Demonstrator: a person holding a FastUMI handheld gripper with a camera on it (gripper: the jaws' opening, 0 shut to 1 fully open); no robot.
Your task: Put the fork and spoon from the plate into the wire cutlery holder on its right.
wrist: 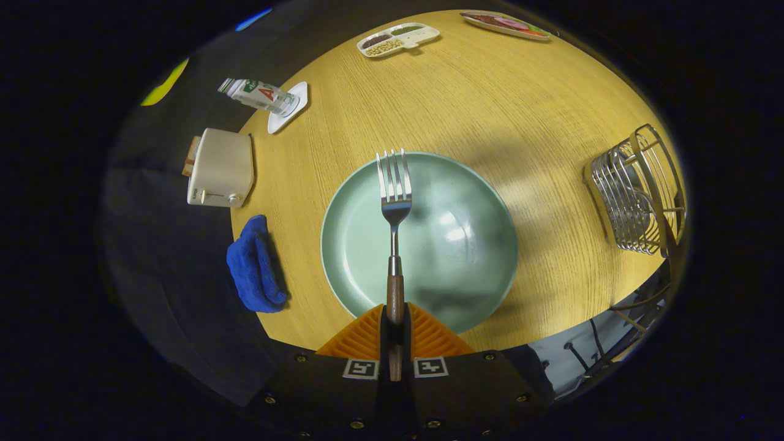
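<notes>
A: Item one, nearest us: our gripper. State?

B: Nearly closed. Both fingers press the wooden handle of the fork, which we hold out straight ahead, tines pointing away.

A: Item two, under the fork?

B: The plate. The fork hangs above it, as best we can judge; its surface is bare apart from reflections. We see no spoon on it.

A: Item three, the holder?

B: Off to the right of the plate, well apart from the fork, on the table. We see something round and shiny behind its wires, which may be the spoon's bowl; we cannot tell.

A: Tally?

B: Fork in hand, still to go across into the holder. Spoon: off the plate, whereabouts unconfirmed.

A: Remaining stock, farther out?

B: A blue cloth, toaster and bottle on the left; two food trays at the far edge.
</notes>
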